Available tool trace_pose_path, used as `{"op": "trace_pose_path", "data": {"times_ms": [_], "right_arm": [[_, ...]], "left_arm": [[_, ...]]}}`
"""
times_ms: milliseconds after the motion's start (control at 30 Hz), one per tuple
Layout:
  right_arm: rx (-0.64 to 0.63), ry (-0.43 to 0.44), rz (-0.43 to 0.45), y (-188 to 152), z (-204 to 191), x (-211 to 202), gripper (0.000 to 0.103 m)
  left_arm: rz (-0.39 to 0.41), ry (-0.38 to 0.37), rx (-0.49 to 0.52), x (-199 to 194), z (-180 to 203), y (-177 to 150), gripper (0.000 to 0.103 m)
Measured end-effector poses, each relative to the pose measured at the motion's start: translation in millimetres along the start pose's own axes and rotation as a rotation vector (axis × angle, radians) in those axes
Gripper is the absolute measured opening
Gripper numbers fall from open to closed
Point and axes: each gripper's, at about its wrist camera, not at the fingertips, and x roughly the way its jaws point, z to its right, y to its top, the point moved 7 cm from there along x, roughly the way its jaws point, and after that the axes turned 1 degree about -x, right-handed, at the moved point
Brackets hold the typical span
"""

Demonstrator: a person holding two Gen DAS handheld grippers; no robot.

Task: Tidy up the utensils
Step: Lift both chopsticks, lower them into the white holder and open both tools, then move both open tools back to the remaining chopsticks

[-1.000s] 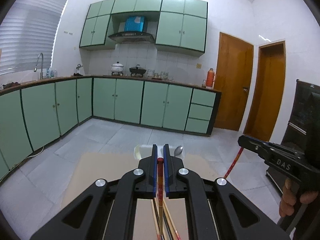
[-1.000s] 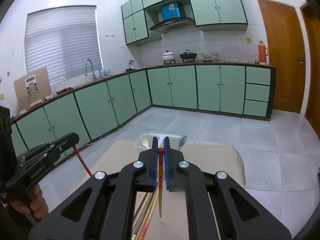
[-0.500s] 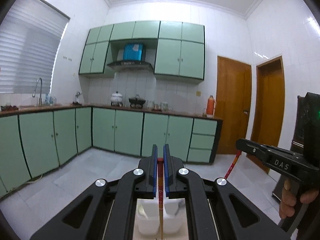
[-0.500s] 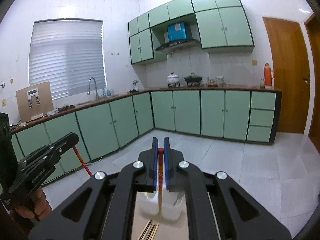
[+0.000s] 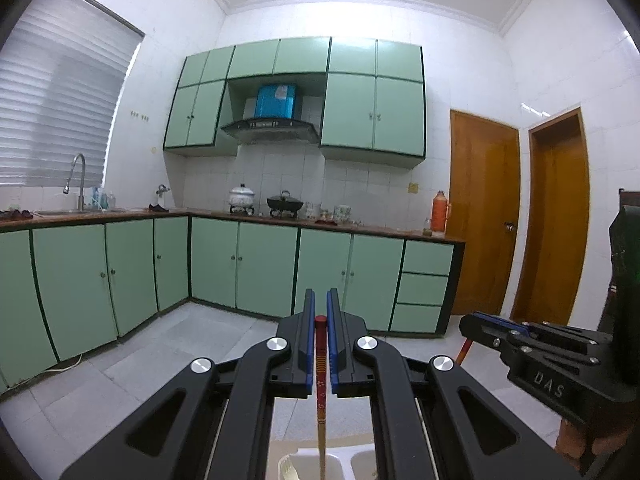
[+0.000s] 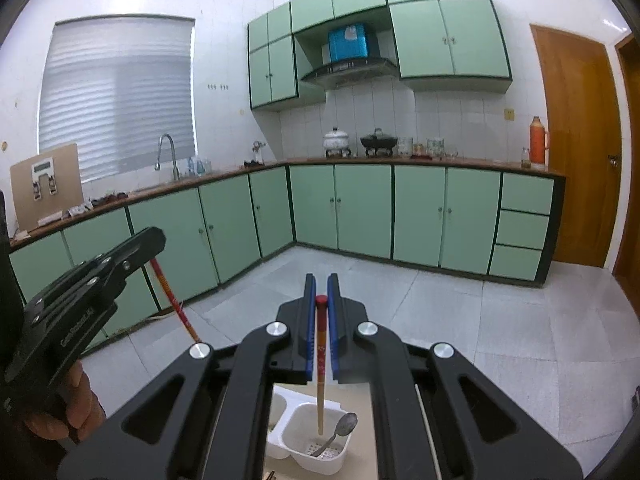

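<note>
With a metal spoon (image 6: 340, 432) already in the white plastic caddy (image 6: 308, 440), each claw, left (image 5: 320, 322) and right (image 6: 321, 306), clenches one red-tipped wooden chopstick (image 6: 320, 376) above it, undelivered.

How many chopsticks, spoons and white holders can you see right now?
Chopsticks: 2, one in the left gripper at, one in the right gripper at
Spoons: 1
White holders: 1
Total: 4

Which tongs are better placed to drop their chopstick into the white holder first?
Probably the right tongs: their chopstick hangs over the holder compartment with the spoon.
</note>
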Motion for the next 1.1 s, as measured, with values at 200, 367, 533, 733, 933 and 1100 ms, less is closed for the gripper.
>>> {"op": "trace_pose_path", "data": {"times_ms": [200,367,533,733,933,1100], "right_arm": [[0.027,0.012,-0.077,-33,2,28,0.005],[0.038,0.014,-0.125,-59,0,33,0.005],[0.071,0.015,-0.160,-76,1,30,0.012],[0.093,-0.020,-0.110,-74,11,-1,0.037],[0.090,-0.089,-0.018,-81,15,-57,0.071],[0.075,-0.120,0.012,-119,-1,-103,0.089]], "left_arm": [[-0.093,0.008,0.025,32,0,-35,0.006],[-0.159,0.014,0.049,43,1,-65,0.006],[-0.214,0.020,0.047,45,0,-82,0.012],[-0.188,0.023,0.035,19,-5,-73,0.037],[-0.152,0.058,0.013,-34,-12,-67,0.062],[-0.179,0.057,0.001,-81,-10,-90,0.070]]}}
